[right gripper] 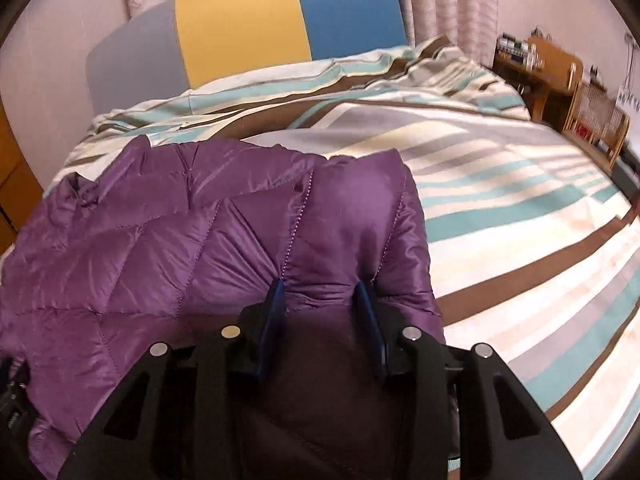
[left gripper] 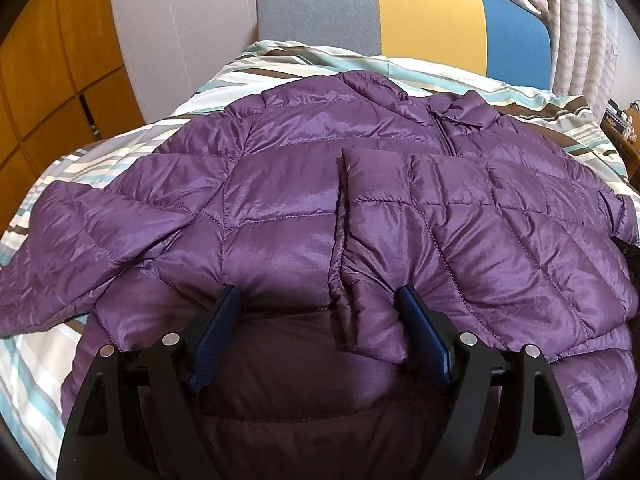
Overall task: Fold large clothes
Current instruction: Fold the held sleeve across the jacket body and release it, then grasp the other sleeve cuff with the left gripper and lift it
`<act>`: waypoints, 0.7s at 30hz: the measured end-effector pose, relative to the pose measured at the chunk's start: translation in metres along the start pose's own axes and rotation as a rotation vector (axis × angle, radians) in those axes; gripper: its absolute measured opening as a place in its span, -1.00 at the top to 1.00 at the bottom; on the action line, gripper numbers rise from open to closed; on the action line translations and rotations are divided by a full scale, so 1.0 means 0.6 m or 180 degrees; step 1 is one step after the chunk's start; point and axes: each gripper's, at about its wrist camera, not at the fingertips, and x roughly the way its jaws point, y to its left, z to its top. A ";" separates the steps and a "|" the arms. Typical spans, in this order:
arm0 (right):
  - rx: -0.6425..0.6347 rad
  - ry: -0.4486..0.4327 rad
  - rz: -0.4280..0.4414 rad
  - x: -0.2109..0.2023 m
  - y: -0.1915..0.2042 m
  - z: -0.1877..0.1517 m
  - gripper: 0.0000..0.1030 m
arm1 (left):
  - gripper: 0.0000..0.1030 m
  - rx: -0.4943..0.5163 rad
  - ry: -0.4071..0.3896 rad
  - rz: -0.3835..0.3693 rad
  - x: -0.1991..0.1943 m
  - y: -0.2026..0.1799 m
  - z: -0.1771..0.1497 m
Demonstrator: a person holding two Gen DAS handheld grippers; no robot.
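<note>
A purple quilted jacket (left gripper: 288, 184) lies spread on the striped bedspread (right gripper: 500, 208) of a bed, its collar toward the grey, yellow and blue headboard (left gripper: 400, 16). One sleeve is folded across the jacket's front; the other sprawls off the jacket's far side. The left tool (left gripper: 320, 300) stands over the jacket's hem, jaws wide apart and pressing on nothing. The right tool (right gripper: 322, 292) has its jaws partly closed, pinching a bunched ridge of the jacket's edge.

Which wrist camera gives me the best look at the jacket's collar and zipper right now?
The left wrist view: the collar and zipper sit in plain sight at the top of the purple jacket. The right wrist view shows only quilted panels, no collar or zipper.
</note>
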 end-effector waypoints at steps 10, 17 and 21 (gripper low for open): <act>0.0113 -0.0143 0.0181 -0.030 -0.013 -0.012 -0.03 | -0.62 -0.0002 0.0001 0.0011 0.003 -0.002 0.002; 0.0142 -0.0062 -0.0205 -0.096 -0.029 -0.057 -0.29 | -0.63 -0.0005 0.0001 0.0007 0.005 -0.001 0.003; 0.0094 0.0166 -0.0353 -0.065 -0.024 -0.069 -0.58 | -0.68 -0.0021 0.0010 -0.0018 0.006 0.002 0.003</act>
